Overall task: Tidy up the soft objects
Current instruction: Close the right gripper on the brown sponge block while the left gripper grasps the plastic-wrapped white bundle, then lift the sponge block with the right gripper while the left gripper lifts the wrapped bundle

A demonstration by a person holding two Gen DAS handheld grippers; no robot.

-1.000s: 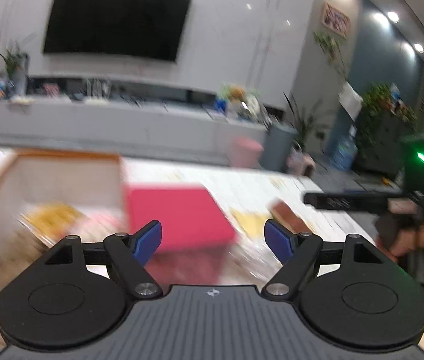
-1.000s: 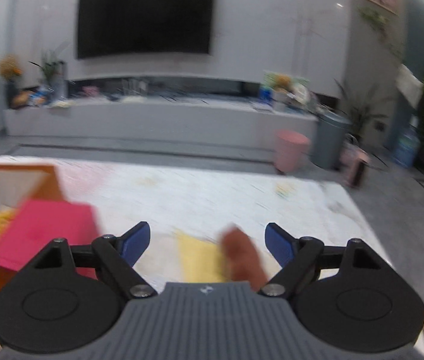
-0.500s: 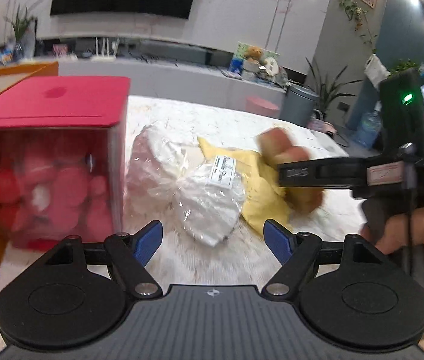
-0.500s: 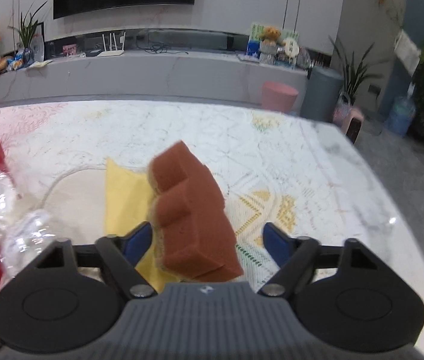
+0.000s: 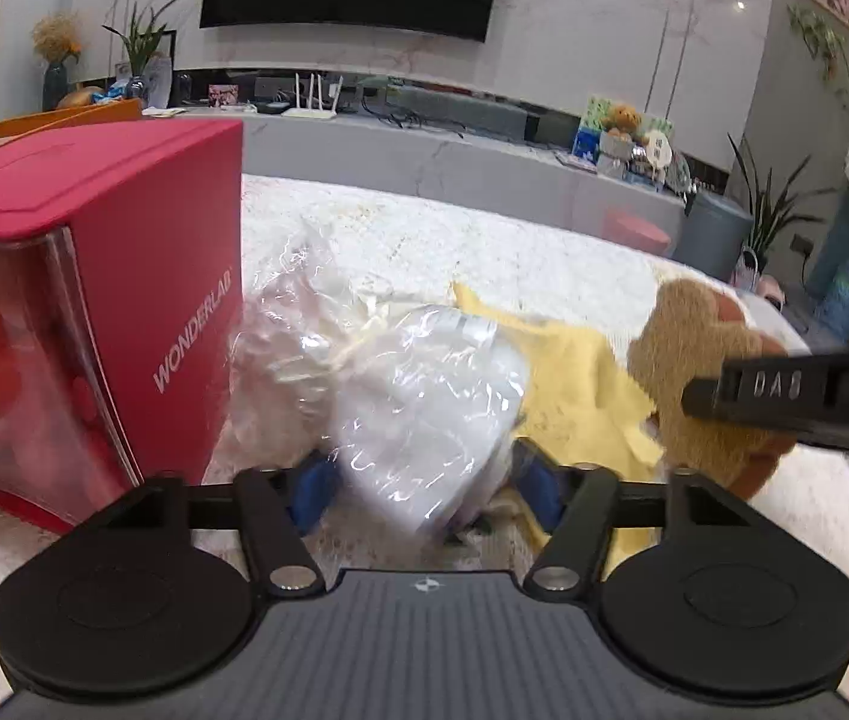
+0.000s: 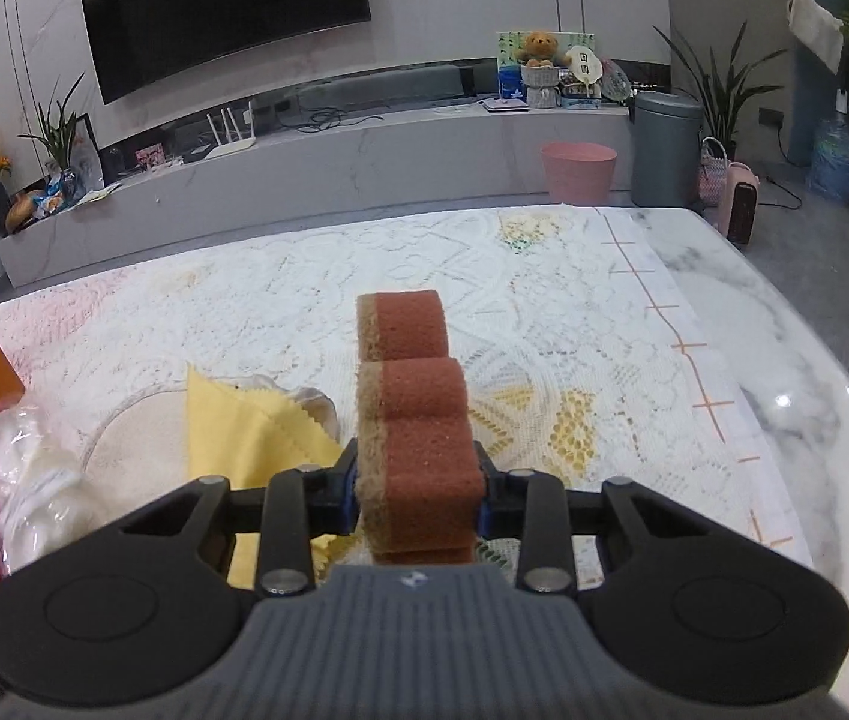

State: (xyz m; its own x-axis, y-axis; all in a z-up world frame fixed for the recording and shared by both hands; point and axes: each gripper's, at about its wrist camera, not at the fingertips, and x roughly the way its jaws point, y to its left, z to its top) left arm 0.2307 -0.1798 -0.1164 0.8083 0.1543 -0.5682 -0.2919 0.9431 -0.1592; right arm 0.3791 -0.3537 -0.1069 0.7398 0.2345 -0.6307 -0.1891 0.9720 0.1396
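Note:
In the left wrist view my left gripper has a clear plastic bag of white soft stuff between its blue pads. The jaws are closing and both pads touch the bag's sides. A second crinkled clear bag lies just behind it, against the red box. A yellow cloth lies under and to the right of the bags. In the right wrist view my right gripper is closing on a rust-brown sponge that stands on edge, with both pads pressing its sides. The same sponge shows at the right of the left view.
An orange box stands behind the red one at the left. A white lace cloth covers most of the table, and bare marble runs along its right edge. A pink bin and a grey bin stand on the floor beyond.
Both grippers dropped toward the table and came in close. The left jaws narrowed around the plastic bag. The right jaws narrowed onto the sponge, which now stands straight between them.

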